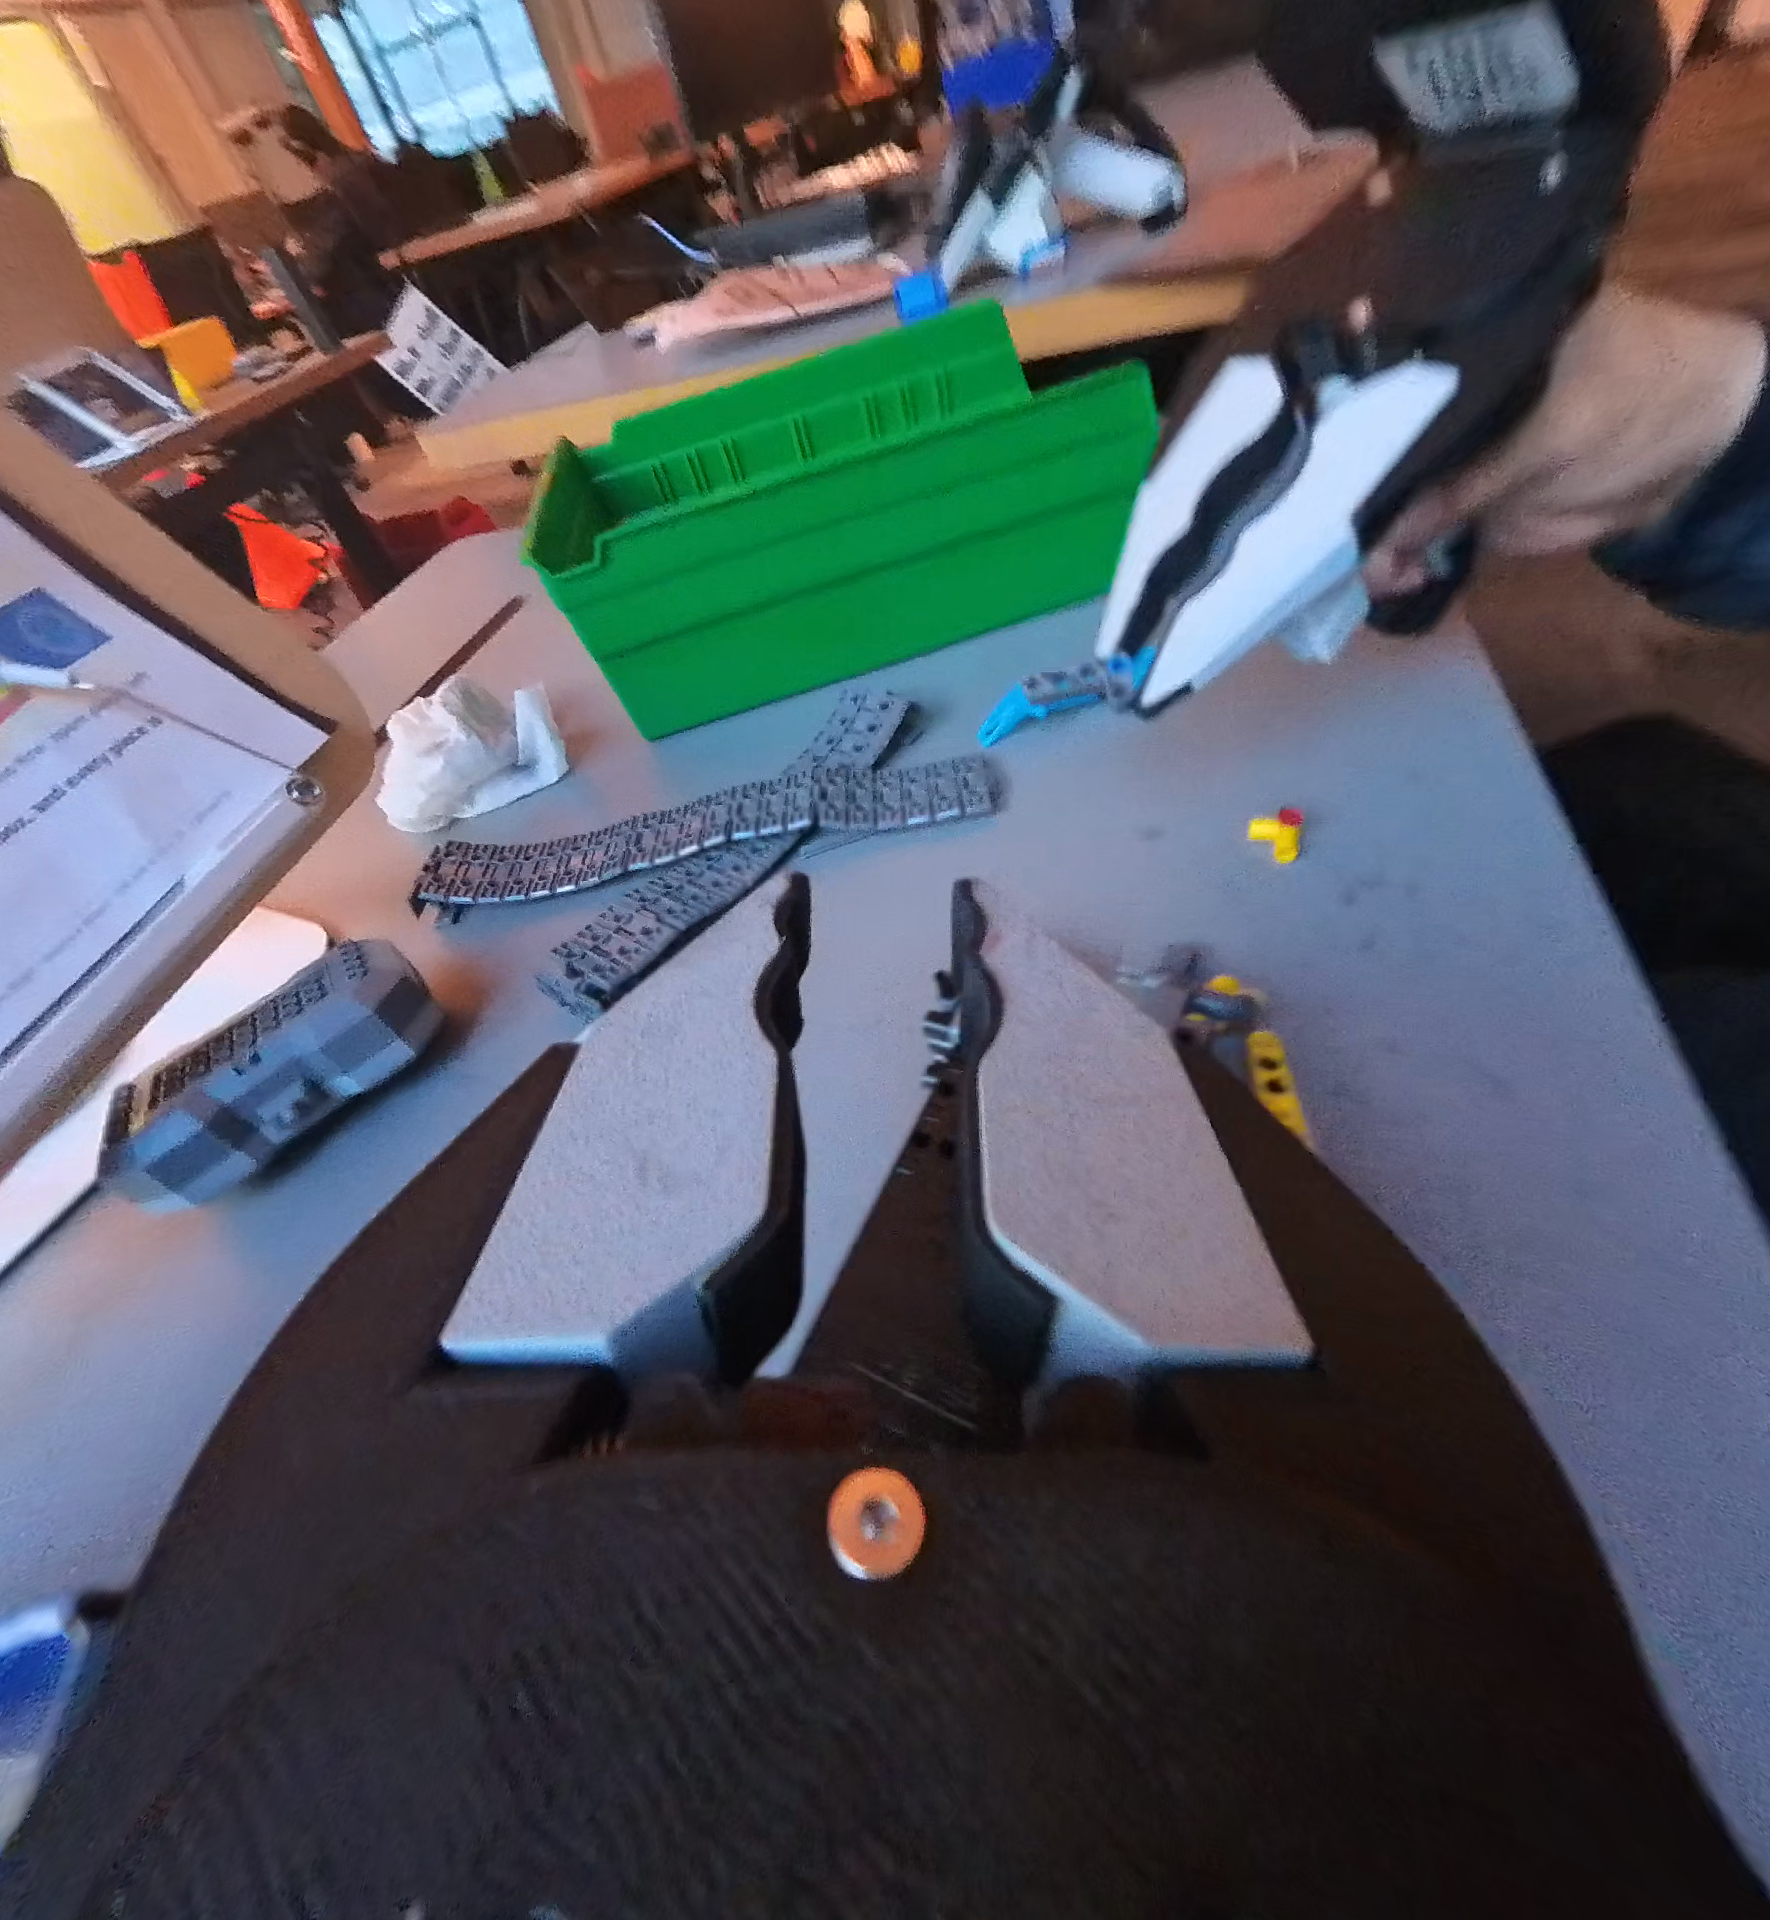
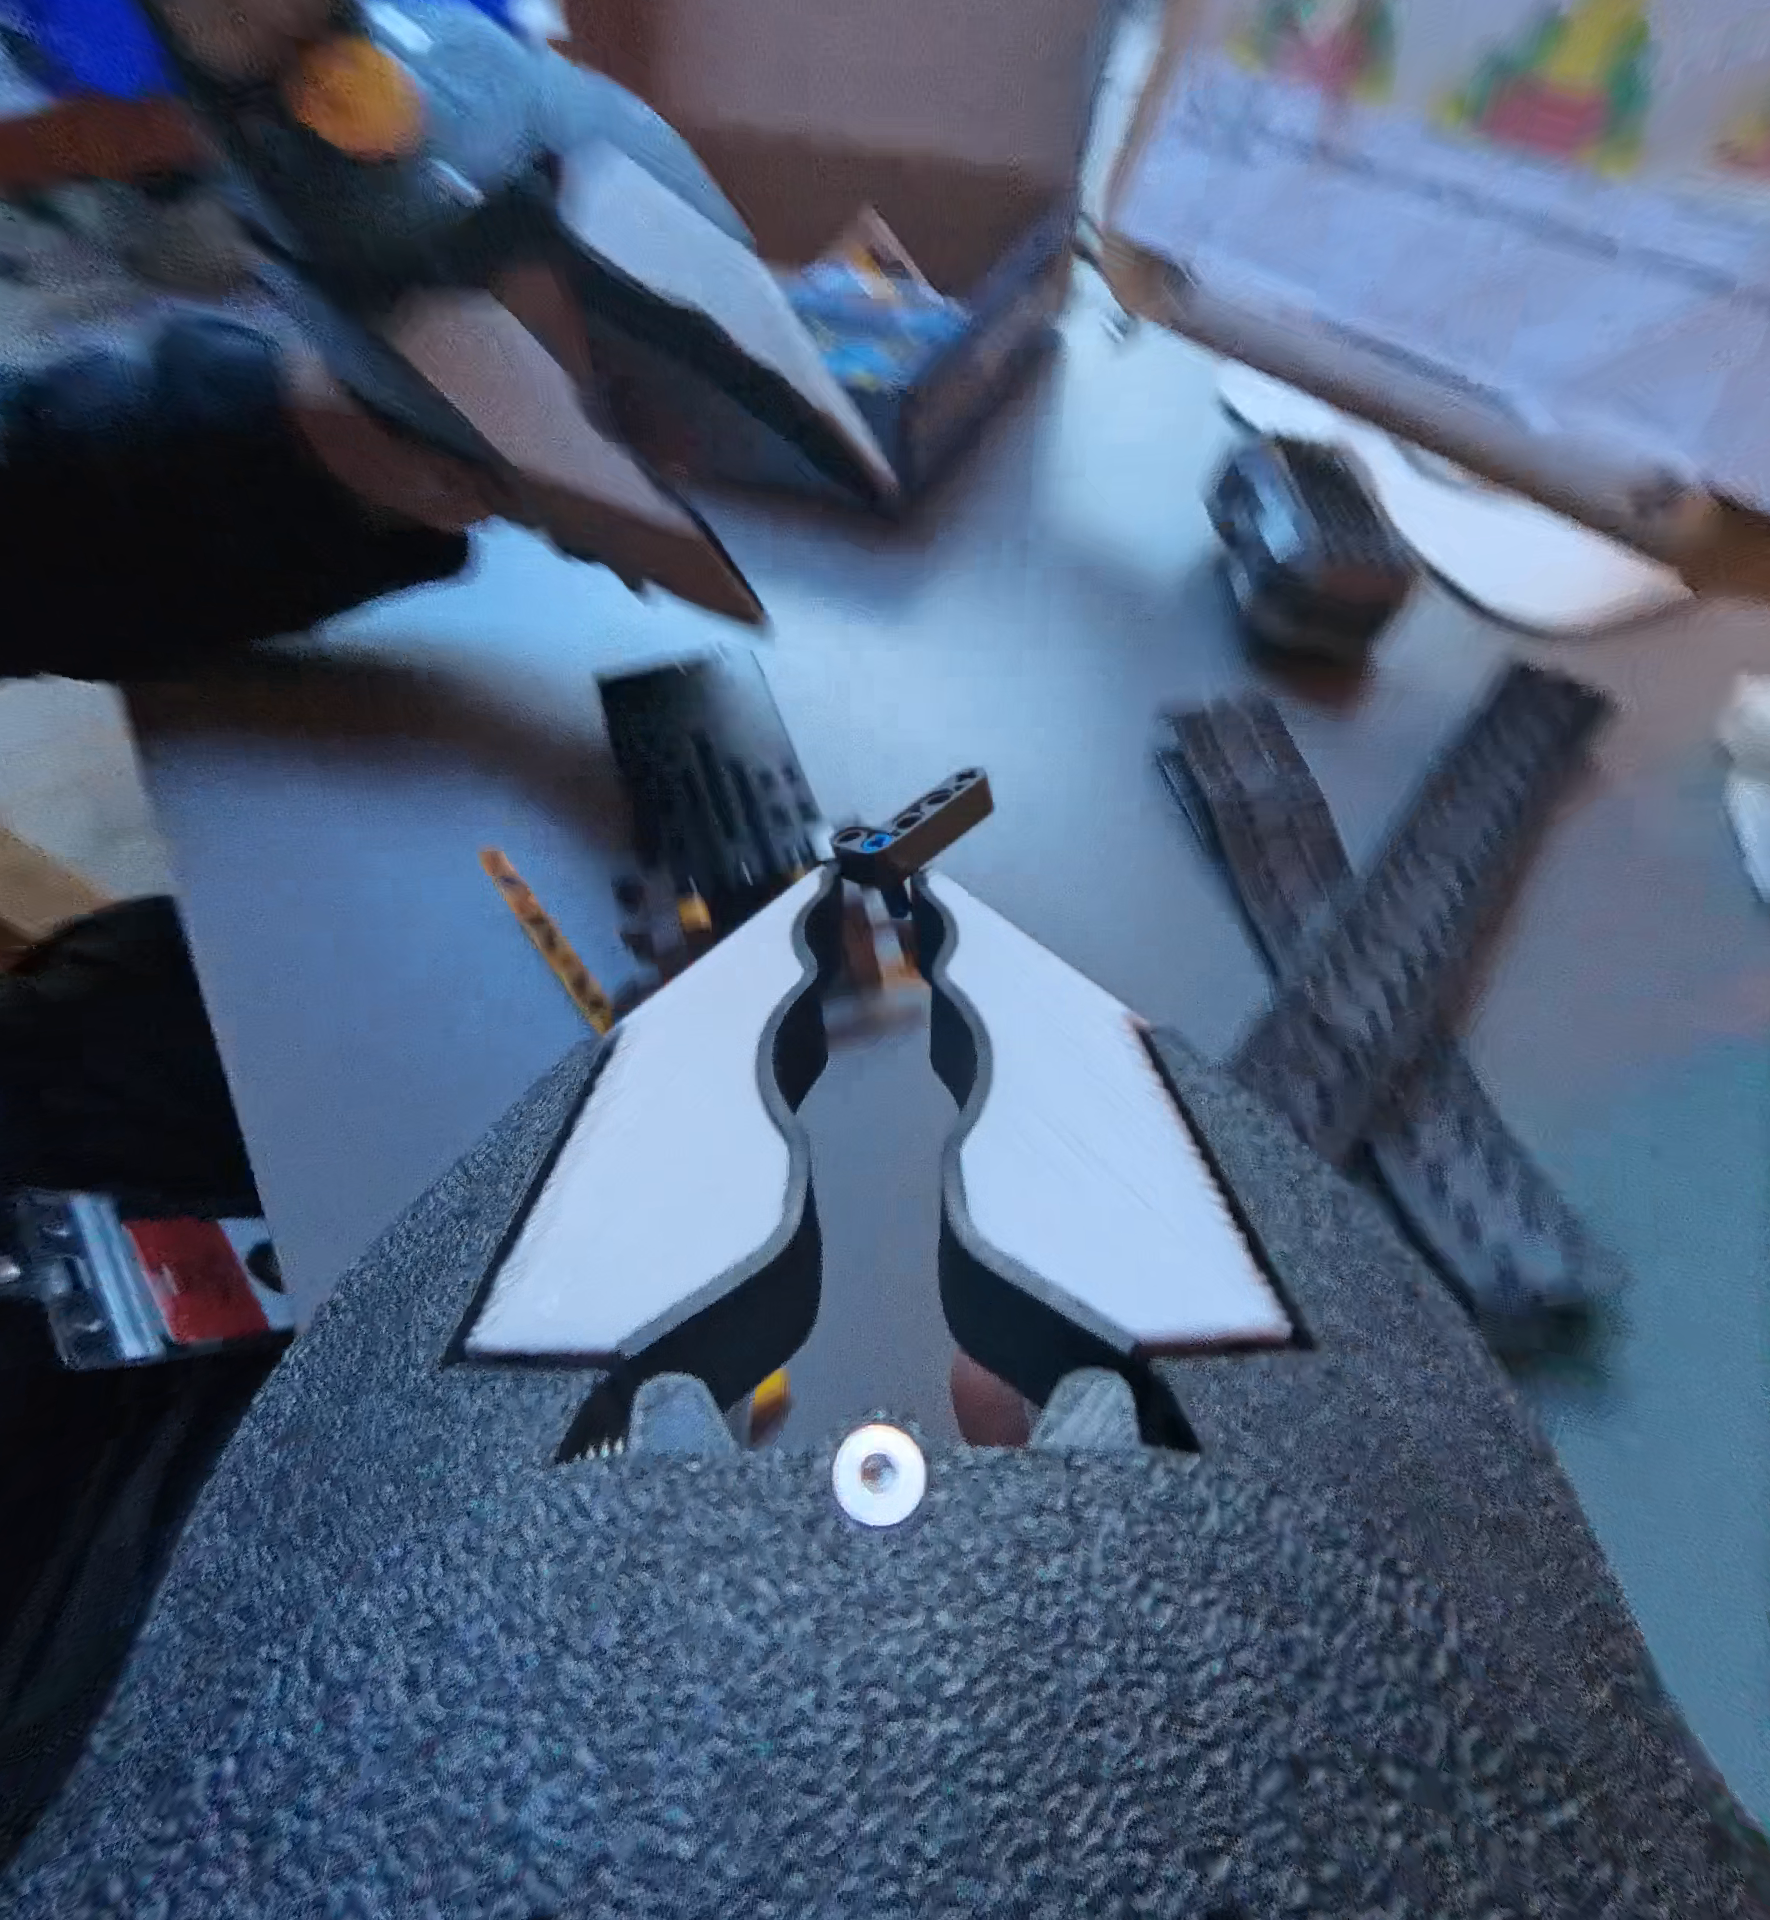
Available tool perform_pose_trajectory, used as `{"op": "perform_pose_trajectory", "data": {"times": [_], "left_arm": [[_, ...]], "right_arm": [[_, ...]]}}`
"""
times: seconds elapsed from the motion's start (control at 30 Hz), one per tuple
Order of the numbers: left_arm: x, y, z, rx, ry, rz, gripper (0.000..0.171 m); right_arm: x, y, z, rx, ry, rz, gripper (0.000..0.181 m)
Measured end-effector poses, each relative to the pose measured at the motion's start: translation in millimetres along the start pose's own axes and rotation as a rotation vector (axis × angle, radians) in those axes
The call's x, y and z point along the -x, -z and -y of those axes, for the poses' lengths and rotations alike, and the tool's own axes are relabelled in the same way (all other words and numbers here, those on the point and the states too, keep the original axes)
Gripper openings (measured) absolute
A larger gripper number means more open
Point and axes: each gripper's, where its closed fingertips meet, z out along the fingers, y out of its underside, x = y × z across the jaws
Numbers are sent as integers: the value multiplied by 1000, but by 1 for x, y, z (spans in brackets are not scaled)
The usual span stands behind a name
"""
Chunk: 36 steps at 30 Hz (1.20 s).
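Grey table [image 1: 1380, 935] in a busy workshop, more desks and clutter blurred behind. Green plastic bin [image 1: 839, 551] at the far side, two grey studded track strips [image 1: 715, 842] crossed in front of it, crumpled white paper [image 1: 465, 748] to their left, a grey brick-built block [image 1: 268, 1070] nearer, beside a printed instruction board [image 1: 81, 810]. Small yellow-and-red piece [image 1: 1278, 833] lying alone to the right.

Left gripper [image 1: 881, 904]: low over the table, tips just short of the track strips, jaws narrowly apart; a dark perforated part seems to lie against the right finger (too blurred to confirm a grip).

Right gripper [image 2: 870, 883]: jaws nearly closed, pinching a small dark holed beam [image 2: 917, 816] by a pin beneath it, held clear of the table. Left wrist view alone shows this gripper from outside, hand [image 1: 1608, 436] wrapped round its grip, a blue-tipped grey piece at its tips, just right of the bin. Right wrist view alone shows a black ribbed part [image 2: 704, 790] and a yellow beam [image 2: 548, 940] on the table below.
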Motion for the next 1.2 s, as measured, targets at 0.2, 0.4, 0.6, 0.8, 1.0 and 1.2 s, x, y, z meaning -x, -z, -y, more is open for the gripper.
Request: {"op": "perform_pose_trajectory", "data": {"times": [0.2, 0.4, 0.6, 0.8, 1.0, 1.2], "left_arm": [[44, -14, -25, 151, -177, 72, 52], [68, 10, -28, 139, -328, 236, 40], [64, 5, -39, 164, -386, 228, 43], [42, -2, -33, 92, -425, 146, 29], [38, 7, 0, -72, -370, 175, 9], [47, 4, 0, -76, -27, 111, 7]], "right_arm": [[-3, -66, 66, -120, -95, 417, 3], [-6, -110, 62, -24, -61, 527, 3], [21, -109, 56, -18, -52, 655, 4], [32, -93, 69, -94, -172, 789, 4], [35, -80, 85, -174, -376, 930, 3], [13, -85, 90, -250, -393, 834, 16]]}}
